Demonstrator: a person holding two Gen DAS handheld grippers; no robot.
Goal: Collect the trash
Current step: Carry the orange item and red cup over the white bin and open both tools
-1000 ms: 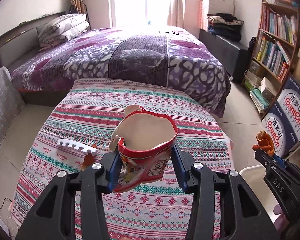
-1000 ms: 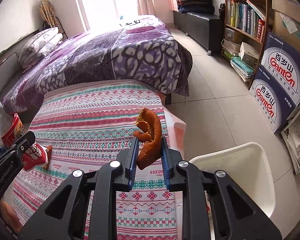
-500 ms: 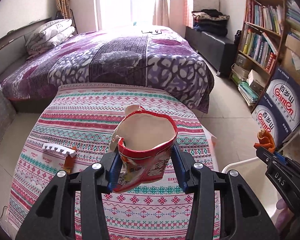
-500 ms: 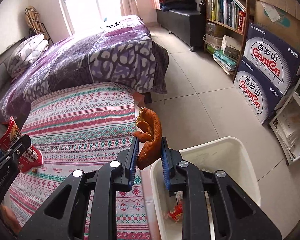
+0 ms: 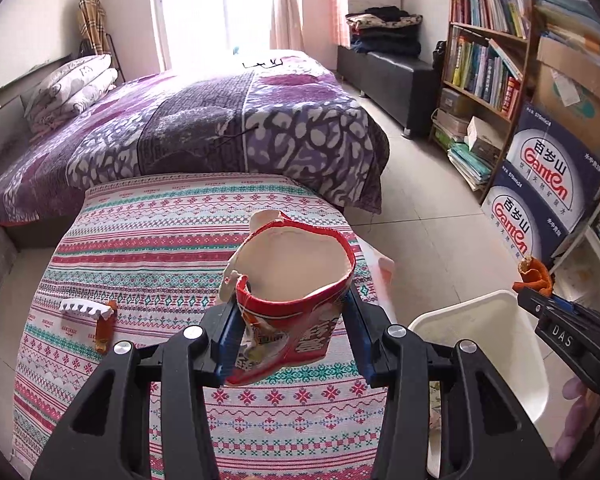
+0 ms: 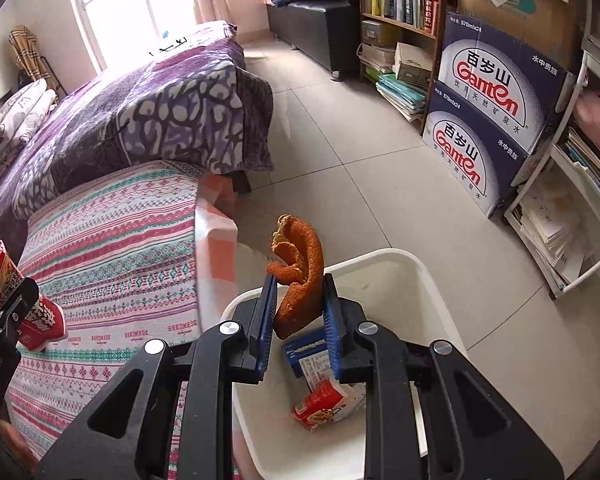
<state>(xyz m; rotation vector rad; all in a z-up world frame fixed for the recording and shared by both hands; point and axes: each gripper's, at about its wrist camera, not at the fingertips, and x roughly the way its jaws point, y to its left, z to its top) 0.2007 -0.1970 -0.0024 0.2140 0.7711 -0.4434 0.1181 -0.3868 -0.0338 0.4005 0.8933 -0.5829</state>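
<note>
My left gripper (image 5: 294,332) is shut on a red and white torn snack bag (image 5: 292,296), held above the patterned table (image 5: 160,240). The bag also shows at the left of the right wrist view (image 6: 28,304). My right gripper (image 6: 298,312) is shut on an orange peel (image 6: 300,276) and holds it over the white bin (image 6: 400,280). The bin holds a red wrapper (image 6: 324,402) and a blue and white carton (image 6: 312,356). In the left wrist view the bin (image 5: 488,328) stands at the table's right, with the peel (image 5: 534,276) above it.
A white toothed strip with an orange piece (image 5: 94,316) lies on the table's left. A purple bed (image 5: 200,120) is beyond the table. Ganten boxes (image 6: 496,100) and a bookshelf (image 5: 488,60) stand at the right. Tiled floor (image 6: 360,168) lies between.
Both grippers have swung to the right. The right gripper has carried the peel from over the table edge to above the bin. The left gripper still holds the bag over the table.
</note>
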